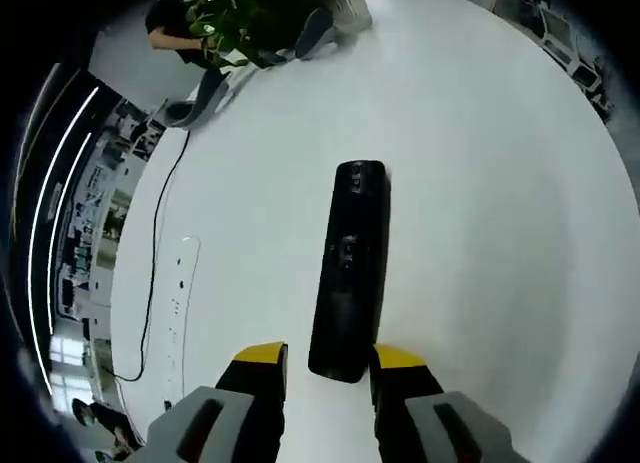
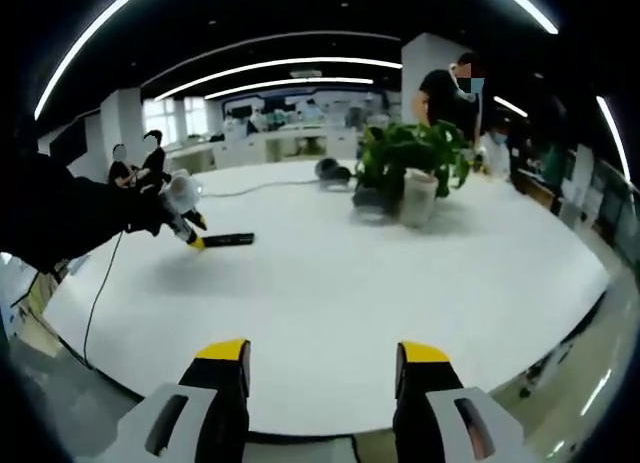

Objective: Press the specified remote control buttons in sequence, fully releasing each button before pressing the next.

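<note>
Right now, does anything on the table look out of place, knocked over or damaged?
Nothing stands out. The remote lies flat on the white table, its near end between the left claw's open jaws. The potted plant stands upright; the right claw hangs open.

— What lies on the white table?
— A long black remote control (image 1: 349, 271), flat, buttons up, its near end between yellow-tipped jaws.
— And from across the room?
— A thin dark bar.

Bare table (image 1: 480, 163) lies open around the remote (image 1: 350, 273); a potted plant (image 2: 415, 168) and cable (image 1: 155, 253) stand well apart.
</note>
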`<state>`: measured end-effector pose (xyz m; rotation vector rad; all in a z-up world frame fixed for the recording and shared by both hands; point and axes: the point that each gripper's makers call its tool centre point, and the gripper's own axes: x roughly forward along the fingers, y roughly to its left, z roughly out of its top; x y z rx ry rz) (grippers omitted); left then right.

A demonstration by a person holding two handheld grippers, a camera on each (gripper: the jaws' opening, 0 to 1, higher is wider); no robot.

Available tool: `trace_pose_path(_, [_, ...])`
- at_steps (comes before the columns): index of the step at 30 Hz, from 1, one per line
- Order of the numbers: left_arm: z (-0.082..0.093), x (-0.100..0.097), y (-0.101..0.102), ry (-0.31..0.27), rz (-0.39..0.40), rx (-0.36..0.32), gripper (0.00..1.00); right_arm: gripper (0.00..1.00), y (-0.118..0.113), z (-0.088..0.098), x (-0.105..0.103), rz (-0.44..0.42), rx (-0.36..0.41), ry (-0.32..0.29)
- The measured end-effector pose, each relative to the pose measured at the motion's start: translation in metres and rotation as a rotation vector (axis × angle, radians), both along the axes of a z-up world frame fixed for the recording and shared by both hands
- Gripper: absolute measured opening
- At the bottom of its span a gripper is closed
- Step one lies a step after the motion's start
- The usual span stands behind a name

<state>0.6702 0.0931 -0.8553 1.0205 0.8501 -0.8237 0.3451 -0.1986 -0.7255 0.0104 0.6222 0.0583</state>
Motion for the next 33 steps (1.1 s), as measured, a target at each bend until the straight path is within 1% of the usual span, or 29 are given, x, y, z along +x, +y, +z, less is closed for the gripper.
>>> trace_pose_path(1, [0.002,0.002,0.003,-0.015,0.035,-0.019,0.38,0.57,0.000,0.000,0.000,0.001,0.001,-0.004])
trace_pose_path(3, [0.004,0.003,0.006,-0.028,0.104,-0.052,0.47,0.59,0.000,0.002,0.001,0.002,-0.001,-0.016])
trace_pose_path(4, [0.005,0.001,0.004,-0.020,0.125,-0.100,0.52,0.59,0.000,0.003,0.001,0.001,-0.001,-0.018])
trace_pose_path(5, [0.008,0.001,0.006,-0.030,0.137,-0.117,0.54,0.60,0.000,0.003,0.001,0.000,0.000,-0.021])
trace_pose_path(6, [0.012,-0.001,0.006,-0.044,0.141,-0.118,0.53,0.62,0.000,0.003,0.001,-0.001,0.000,-0.022])
trace_pose_path(7, [0.026,-0.002,0.007,-0.103,0.139,-0.146,0.54,0.63,-0.001,0.005,0.002,-0.003,0.000,-0.034])
trace_pose_path(8, [0.032,-0.009,0.006,-0.101,0.153,-0.180,0.55,0.65,-0.001,0.006,0.003,-0.006,-0.003,-0.042])
trace_pose_path(10, [0.038,-0.020,0.005,-0.082,0.179,-0.225,0.59,0.67,-0.001,0.007,0.003,-0.007,-0.004,-0.048])
trace_pose_path(12, [0.045,-0.028,0.007,-0.100,0.185,-0.249,0.63,0.67,0.000,0.008,0.004,-0.005,0.001,-0.058])
trace_pose_path(14, [0.048,-0.036,0.009,-0.106,0.196,-0.263,0.72,0.69,0.001,0.008,0.004,0.003,0.004,-0.059])
trace_pose_path(15, [0.049,-0.044,0.010,-0.109,0.193,-0.276,0.75,0.70,0.002,0.009,0.004,0.007,0.000,-0.060])
trace_pose_path(18, [0.051,-0.060,0.015,-0.109,0.197,-0.290,0.77,0.72,0.002,0.010,0.005,0.011,-0.007,-0.074])
trace_pose_path(21, [0.056,-0.077,0.019,-0.114,0.200,-0.300,0.80,0.76,0.000,0.014,0.006,-0.005,-0.002,-0.095])
trace_pose_path(22, [0.062,-0.086,0.020,-0.119,0.211,-0.320,0.81,0.78,-0.001,0.015,0.006,-0.009,-0.003,-0.101])
trace_pose_path(24, [0.069,-0.096,0.021,-0.137,0.219,-0.352,0.82,0.80,-0.002,0.017,0.006,-0.015,-0.011,-0.116])
trace_pose_path(26, [0.072,-0.101,0.027,-0.152,0.243,-0.373,0.84,0.83,-0.002,0.018,0.006,-0.019,-0.013,-0.122])
trace_pose_path(27, [0.073,-0.106,0.028,-0.148,0.259,-0.386,0.86,0.85,-0.003,0.019,0.007,-0.022,-0.018,-0.127])
trace_pose_path(28, [0.077,-0.114,0.027,-0.145,0.280,-0.420,0.87,0.87,-0.004,0.019,0.007,-0.025,-0.022,-0.130])
trace_pose_path(31, [0.084,-0.127,0.030,-0.159,0.298,-0.445,0.88,0.88,-0.005,0.018,0.006,-0.031,-0.025,-0.124])
trace_pose_path(33, [0.090,-0.135,0.034,-0.174,0.310,-0.461,0.89,0.90,-0.006,0.021,0.006,-0.038,-0.027,-0.137])
